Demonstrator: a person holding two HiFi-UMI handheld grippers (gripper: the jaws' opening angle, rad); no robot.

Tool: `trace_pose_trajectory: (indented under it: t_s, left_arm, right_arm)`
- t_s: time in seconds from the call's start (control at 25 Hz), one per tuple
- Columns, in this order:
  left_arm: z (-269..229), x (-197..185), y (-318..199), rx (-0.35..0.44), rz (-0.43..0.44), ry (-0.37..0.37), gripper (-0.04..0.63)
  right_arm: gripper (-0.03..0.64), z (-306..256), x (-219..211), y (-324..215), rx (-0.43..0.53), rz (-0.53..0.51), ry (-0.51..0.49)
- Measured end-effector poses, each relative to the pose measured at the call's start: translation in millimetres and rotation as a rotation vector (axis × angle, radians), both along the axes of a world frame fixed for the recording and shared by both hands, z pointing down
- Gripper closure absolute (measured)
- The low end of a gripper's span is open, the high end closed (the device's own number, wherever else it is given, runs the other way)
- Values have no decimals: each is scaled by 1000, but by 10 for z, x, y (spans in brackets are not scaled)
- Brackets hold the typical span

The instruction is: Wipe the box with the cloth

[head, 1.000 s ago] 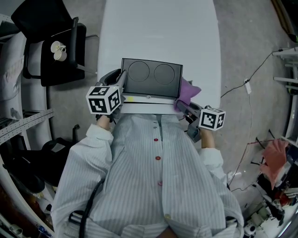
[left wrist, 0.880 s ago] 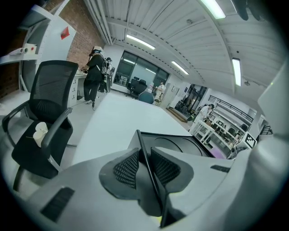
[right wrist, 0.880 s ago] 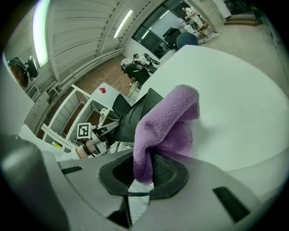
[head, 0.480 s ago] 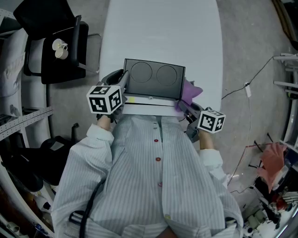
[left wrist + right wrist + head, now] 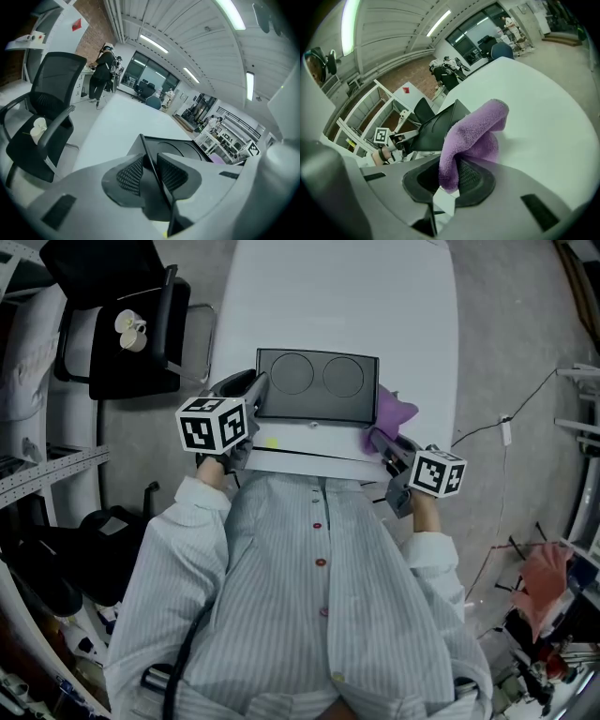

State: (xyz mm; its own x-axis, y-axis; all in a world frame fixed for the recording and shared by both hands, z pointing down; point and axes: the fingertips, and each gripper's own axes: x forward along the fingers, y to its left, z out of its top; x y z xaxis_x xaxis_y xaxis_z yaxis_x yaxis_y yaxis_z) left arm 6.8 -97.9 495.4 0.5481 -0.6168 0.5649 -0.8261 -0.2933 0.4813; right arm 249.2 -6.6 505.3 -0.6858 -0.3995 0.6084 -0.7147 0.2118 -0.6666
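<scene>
**Left gripper** (image 5: 151,174): my jaws have just been easing apart. The thin black left edge of the box (image 5: 317,388) stands between the pads, unpinched.

**Right gripper** (image 5: 449,178): clamped on the purple cloth (image 5: 474,135), at the box's right edge.

**Box:** at the near edge of the white table (image 5: 347,296).

**Method:** I should re-pinch on the left, then stroke with the cloth laid flat.

**Room:** black office chair (image 5: 131,343) beside the table's left edge.

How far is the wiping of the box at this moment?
Done: the right gripper grips the cloth beside the box. In hand: the left gripper, jaws just opening, straddles its left edge. Left: the wiping; the cloth is not yet on top.
</scene>
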Motion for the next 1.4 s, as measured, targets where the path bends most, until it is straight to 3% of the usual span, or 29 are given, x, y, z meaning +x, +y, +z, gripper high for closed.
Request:
trace_pose_trajectory:
  t_s: [0.2,0.52,1.4]
  left_arm:
    - [-26,-21,51,18,31,-23,517]
    - [-29,-1,139,19,62,3,517]
    - [-2,-36,136,20,77,56,509]
  right_arm:
    - [567,-109,-168,303,-85,-111,-42]
    - [568,167,-564,137,-64,-79,-52]
    - [568,191,-1586,272,-106,-261,-108]
